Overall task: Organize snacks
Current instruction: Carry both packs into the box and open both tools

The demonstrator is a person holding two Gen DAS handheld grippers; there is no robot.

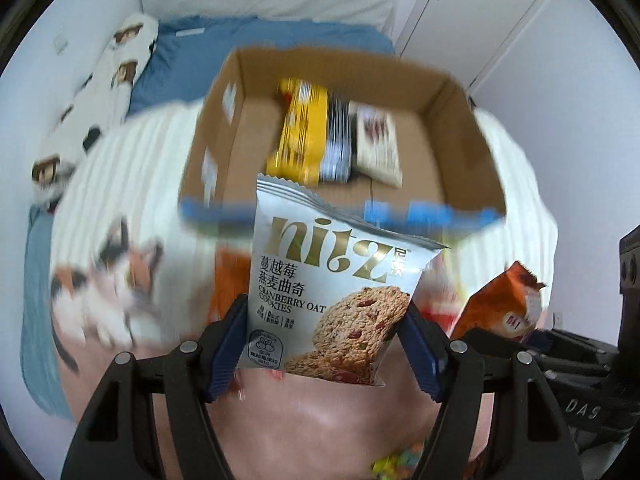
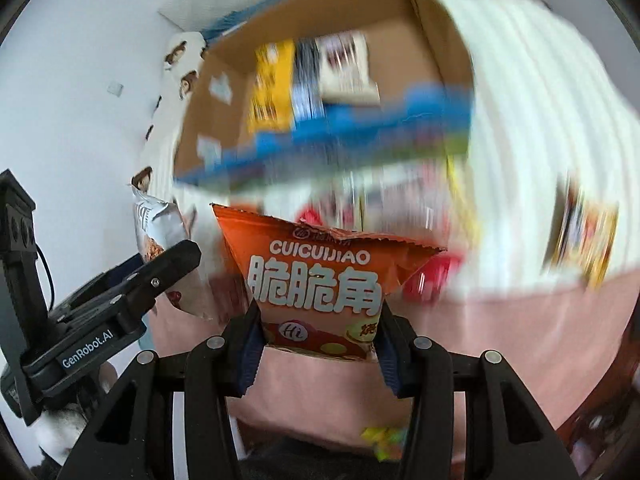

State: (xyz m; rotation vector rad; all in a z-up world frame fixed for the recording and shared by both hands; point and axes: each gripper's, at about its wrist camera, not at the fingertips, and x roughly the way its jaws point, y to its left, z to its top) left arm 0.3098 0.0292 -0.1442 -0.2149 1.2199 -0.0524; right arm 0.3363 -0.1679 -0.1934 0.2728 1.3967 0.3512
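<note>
My left gripper [image 1: 326, 322] is shut on a silver cranberry oat cookie packet [image 1: 336, 280], held upright above the bed in front of an open cardboard box [image 1: 224, 136]. My right gripper [image 2: 320, 326] is shut on an orange Cuicuijiao snack bag [image 2: 320, 272], also held up before the box [image 2: 208, 120]. The box holds a yellow pack [image 1: 300, 128], a striped blue-white pack [image 1: 338, 144] and a white pack [image 1: 378, 140] standing side by side. The orange bag shows at the right of the left wrist view [image 1: 500, 304]. The cookie packet shows at the left of the right wrist view [image 2: 160, 236].
The box stands on a white ribbed blanket [image 1: 132, 168] over a pink sheet [image 2: 500, 340]. More loose snack packs [image 2: 584, 236] lie blurred on the blanket. A cat-print cushion [image 1: 104, 300] lies left. Blue pillows [image 1: 192, 52], a wall and a white door [image 1: 460, 12] are behind.
</note>
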